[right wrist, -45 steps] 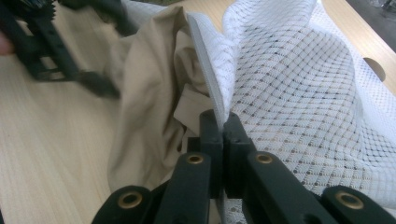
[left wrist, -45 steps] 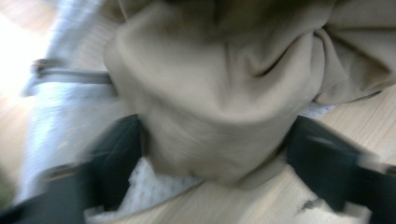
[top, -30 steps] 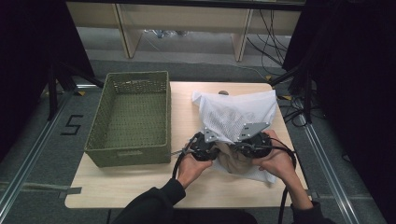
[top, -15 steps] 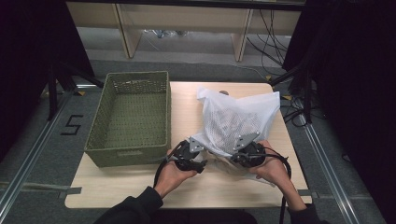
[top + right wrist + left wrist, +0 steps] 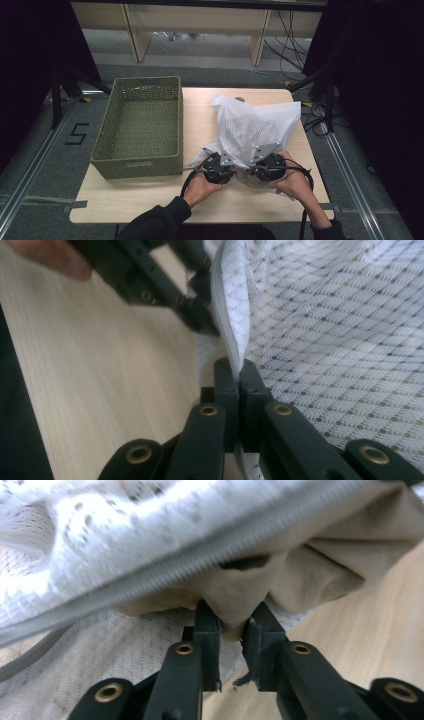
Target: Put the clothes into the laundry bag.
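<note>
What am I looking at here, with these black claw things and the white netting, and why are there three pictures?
A person at a table holds a hand-held two-jaw gripper in each hand. The high view looks down from above: the left gripper and right gripper meet at the near edge of a white mesh laundry bag, and a green woven basket sits to the left. The other two pictures come from cameras riding on the grippers. In the left gripper view, the jaws, which have just been closing, pinch a fold of beige cloth poking out below the bag's zipper. In the right gripper view, the jaws are clamped on the bag's zippered edge.
</note>
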Demonstrator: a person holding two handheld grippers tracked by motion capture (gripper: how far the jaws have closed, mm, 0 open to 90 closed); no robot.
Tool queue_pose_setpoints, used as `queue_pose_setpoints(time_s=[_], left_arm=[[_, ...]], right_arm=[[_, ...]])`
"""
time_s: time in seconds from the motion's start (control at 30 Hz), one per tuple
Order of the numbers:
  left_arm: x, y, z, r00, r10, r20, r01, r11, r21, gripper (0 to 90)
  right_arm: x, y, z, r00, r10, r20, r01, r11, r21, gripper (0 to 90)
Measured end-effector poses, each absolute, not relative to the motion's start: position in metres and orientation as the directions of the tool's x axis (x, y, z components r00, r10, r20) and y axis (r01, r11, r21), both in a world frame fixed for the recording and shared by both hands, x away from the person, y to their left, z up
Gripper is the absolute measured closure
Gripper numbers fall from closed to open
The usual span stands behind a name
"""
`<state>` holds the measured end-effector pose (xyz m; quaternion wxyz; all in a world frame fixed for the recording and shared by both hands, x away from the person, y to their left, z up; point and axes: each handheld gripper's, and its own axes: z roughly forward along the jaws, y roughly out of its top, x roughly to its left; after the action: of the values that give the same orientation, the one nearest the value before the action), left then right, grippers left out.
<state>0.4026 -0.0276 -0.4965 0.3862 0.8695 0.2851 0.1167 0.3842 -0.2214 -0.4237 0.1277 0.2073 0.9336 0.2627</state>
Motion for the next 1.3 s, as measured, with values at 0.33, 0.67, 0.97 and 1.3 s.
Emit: queue_pose_setpoints(time_s=[0.33,0.67,0.97,1.3], left_arm=[[0.391,0.023,-0.476,0.774,0.632,0.032,0.413,-0.543,0.732,51.3],[0.415,0.011,-0.496,0.735,0.674,0.073,0.455,-0.57,0.685,68.8],[0.422,0.005,-0.508,0.727,0.687,0.003,0.495,-0.527,0.691,89.4],[0.384,0.015,-0.508,0.761,0.647,-0.034,0.49,-0.541,0.684,89.5]], right_arm=[[0.392,-0.222,-0.462,-0.886,0.451,-0.106,0.357,0.812,0.462,90.0],[0.393,-0.222,-0.468,-0.886,0.454,-0.097,0.371,0.818,0.439,90.0],[0.393,-0.223,-0.47,-0.885,0.456,-0.096,0.373,0.817,0.44,90.0],[0.383,-0.22,-0.467,-0.901,0.422,-0.102,0.342,0.834,0.432,90.0]])
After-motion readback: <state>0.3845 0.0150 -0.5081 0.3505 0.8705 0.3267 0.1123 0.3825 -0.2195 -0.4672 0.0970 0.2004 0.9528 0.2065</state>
